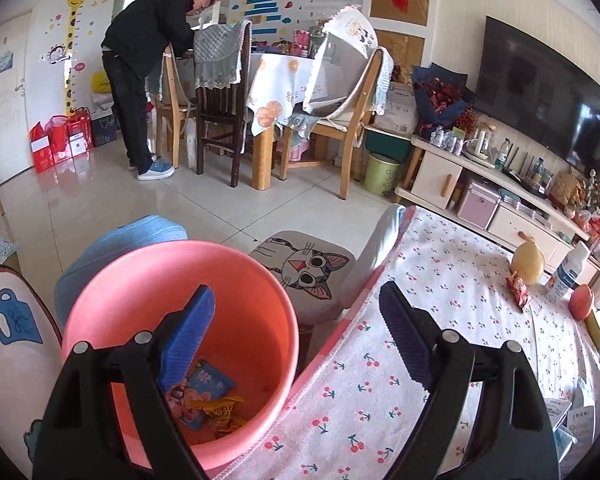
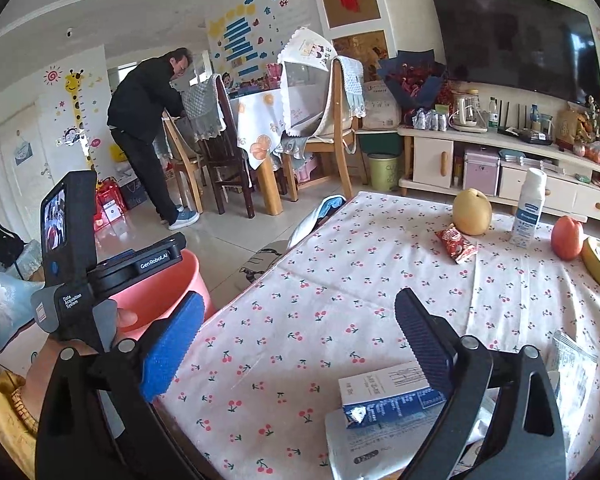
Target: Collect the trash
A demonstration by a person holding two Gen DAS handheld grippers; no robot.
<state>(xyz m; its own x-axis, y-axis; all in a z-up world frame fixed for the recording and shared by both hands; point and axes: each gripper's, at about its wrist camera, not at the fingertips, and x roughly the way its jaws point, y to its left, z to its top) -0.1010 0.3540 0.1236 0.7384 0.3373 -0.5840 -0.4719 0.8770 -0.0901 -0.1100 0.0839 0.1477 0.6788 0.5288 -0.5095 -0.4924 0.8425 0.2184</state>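
Observation:
My left gripper (image 1: 296,320) is open and empty. Its left finger hangs over a pink bucket (image 1: 172,280) and its right finger over the table edge. Several snack wrappers (image 1: 208,396) lie at the bucket's bottom. My right gripper (image 2: 300,344) is open too, with nothing between the fingers, above the cherry-print tablecloth (image 2: 300,280). A blue-and-white carton (image 2: 384,400) lies flat just beside its right finger. A red snack wrapper (image 2: 458,246) rests farther off by the pear, and a clear plastic wrapper (image 2: 572,364) lies at the right. The pink bucket (image 2: 160,292) stands left of the table.
On the table's far side are a pear (image 2: 472,212), a white spray bottle (image 2: 528,208), a red-orange fruit (image 2: 566,238) and a banana (image 2: 598,262). A cat-cushion stool (image 1: 304,272) sits beside the bucket. A person (image 1: 140,80) bends over the dining table behind.

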